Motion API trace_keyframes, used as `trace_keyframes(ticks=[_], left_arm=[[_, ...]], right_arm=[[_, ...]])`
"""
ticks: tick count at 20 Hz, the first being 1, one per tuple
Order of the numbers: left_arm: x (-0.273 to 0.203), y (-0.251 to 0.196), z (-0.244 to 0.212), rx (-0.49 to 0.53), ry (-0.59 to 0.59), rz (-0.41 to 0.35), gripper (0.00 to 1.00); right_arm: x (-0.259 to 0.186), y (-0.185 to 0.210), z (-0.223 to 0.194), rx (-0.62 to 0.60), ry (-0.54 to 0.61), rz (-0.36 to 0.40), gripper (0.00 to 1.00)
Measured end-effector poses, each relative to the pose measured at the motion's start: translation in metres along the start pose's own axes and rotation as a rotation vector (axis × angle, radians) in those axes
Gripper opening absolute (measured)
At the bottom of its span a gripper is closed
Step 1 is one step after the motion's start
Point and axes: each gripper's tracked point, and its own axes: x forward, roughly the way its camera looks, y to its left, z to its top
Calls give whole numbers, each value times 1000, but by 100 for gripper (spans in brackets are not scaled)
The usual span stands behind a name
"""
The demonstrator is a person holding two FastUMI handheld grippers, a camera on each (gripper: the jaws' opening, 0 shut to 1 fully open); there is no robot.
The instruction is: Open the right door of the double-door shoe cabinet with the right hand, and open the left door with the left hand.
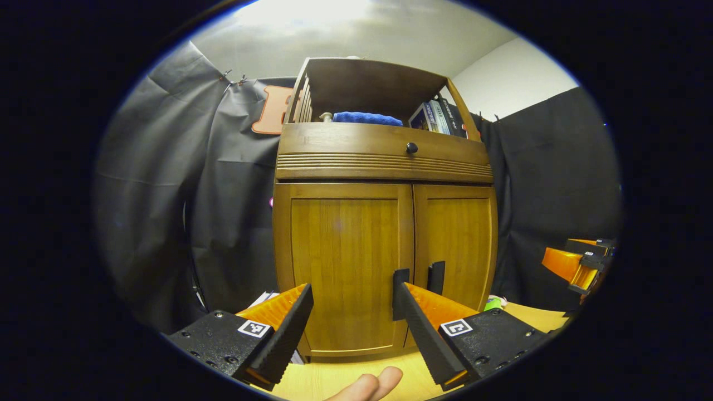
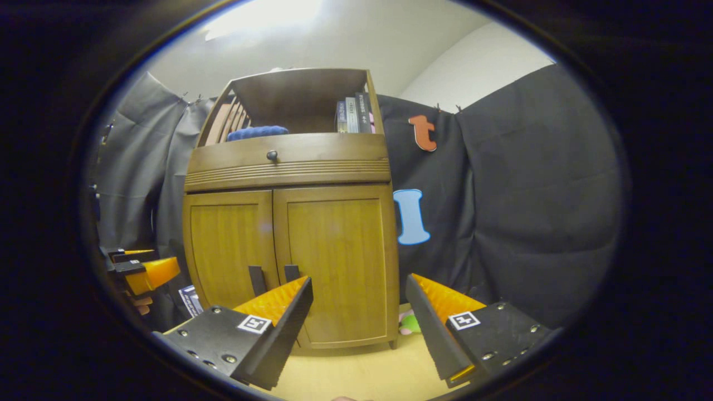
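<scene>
Facing the shoe cabinet (image 1: 384,223) from a short way off, both grippers hang in front of it with nothing held, so the task looks to be at its very start: both doors are shut and flush. The left gripper (image 1: 352,312) has its jaws spread wide, released, framing the left door (image 1: 345,267). The right gripper (image 2: 359,312) is likewise released, jaws apart, with the right door (image 2: 340,262) between them and well apart from both.

By my reading, the step in hand is the approach to the right door. Next, the right gripper needs to move in on the right handle (image 2: 292,273), the dark upright bar by the centre seam, close across it, and pull outward along the hinge's arc. The left handle (image 2: 257,279) stands just beside it, so the aim must be narrow.

In the left gripper view a fingertip (image 1: 370,385) shows at the bottom edge, over the bench (image 1: 328,379), and the right gripper sits far to the side. The right gripper view gives a small green and pink object (image 2: 409,322) at the cabinet's foot, and the books (image 2: 352,114) on the open shelf more squarely.
</scene>
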Motion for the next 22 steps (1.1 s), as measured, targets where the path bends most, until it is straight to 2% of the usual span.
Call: trace_keyframes(ticks=[2, 3, 8, 9, 11, 14, 17, 20, 21, 22], left_arm=[[5, -3, 1, -4, -10, -13, 93], [6, -5, -2, -7, -9, -24, 94], [23, -13, -10, -54, -19, -89, 94], [27, -10, -11, -56, -31, -89, 95], [35, -3, -19, -71, -29, -86, 93], [42, -2, -32, -110, -4, -85, 93], [43, -14, -41, -60, 26, -130, 93], [47, 0, -40, -66, 29, -90, 92], [47, 5, -41, -68, 28, -71, 95], [47, 8, -40, -72, 22, -55, 92]], right_arm=[[4, 2, -5, -4, 9, 4, 96], [7, -1, -5, -9, 5, -4, 100], [33, -2, -8, 9, -35, -7, 100], [41, 1, -10, 10, -38, -1, 100], [56, 6, -16, 7, -38, 6, 100], [85, 38, -21, -9, -49, 72, 100], [114, 71, -35, -63, -31, 134, 100], [140, 105, -57, -94, 0, 169, 100], [145, 115, -63, -94, 13, 187, 100], [146, 126, -67, -91, 18, 214, 100]])
